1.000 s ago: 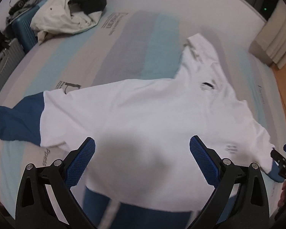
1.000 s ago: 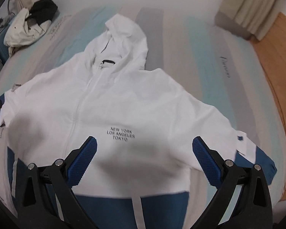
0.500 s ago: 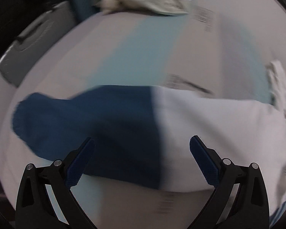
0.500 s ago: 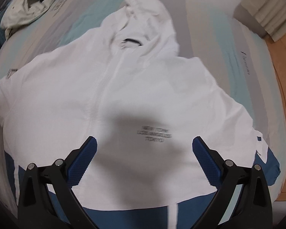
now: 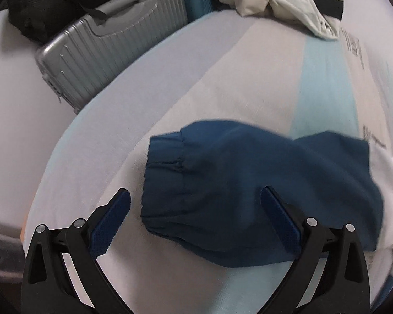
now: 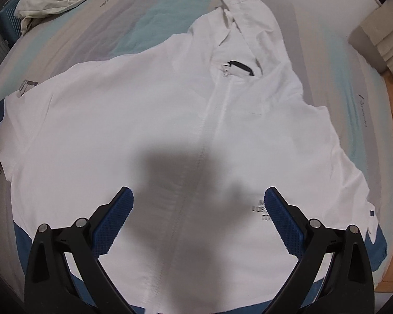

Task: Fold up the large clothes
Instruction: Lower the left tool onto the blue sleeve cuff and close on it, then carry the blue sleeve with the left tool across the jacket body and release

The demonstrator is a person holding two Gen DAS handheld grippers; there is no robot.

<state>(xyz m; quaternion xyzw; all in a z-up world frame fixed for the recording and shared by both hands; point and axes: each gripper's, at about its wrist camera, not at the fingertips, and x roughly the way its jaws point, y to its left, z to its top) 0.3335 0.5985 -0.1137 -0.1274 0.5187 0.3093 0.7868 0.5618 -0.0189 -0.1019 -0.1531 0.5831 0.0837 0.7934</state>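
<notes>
Where the left wrist view looks down, the left hand-held gripper [image 5: 195,202] is spread wide with nothing between its blue pads, poised over the blue sleeve cuff [image 5: 251,191] lying at centre frame on the striped bed [image 5: 249,78]. A silver suitcase [image 5: 110,49] stands at upper left beside the bed, and a cream garment [image 5: 275,2] is heaped at the top. In the right wrist view, the right hand-held gripper [image 6: 197,204] is likewise wide apart and empty above the white hooded jacket [image 6: 144,130], which lies spread flat, front up, filling mid-frame, hood toward the top.
</notes>
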